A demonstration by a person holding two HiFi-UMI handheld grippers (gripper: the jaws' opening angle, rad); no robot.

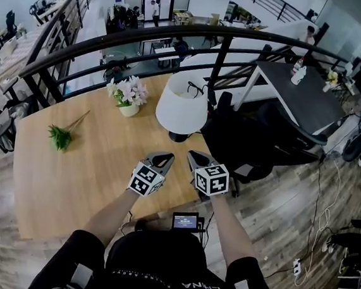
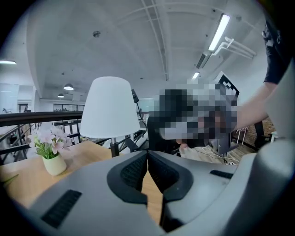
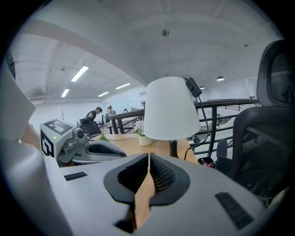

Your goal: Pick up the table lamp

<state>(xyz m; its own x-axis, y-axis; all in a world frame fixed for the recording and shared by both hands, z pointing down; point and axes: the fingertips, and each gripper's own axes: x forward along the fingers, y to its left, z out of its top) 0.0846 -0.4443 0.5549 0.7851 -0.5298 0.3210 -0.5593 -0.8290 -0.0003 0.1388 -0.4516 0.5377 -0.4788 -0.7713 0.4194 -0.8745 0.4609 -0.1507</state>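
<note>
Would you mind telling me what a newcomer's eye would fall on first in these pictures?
Probably the table lamp with its big white shade, at the far edge of the wooden table by the railing. Next, the left gripper and right gripper, side by side short of the lamp, both shut and empty. Left of the lamp stands a small pot of pink flowers, with a green sprig lying further left.
</note>
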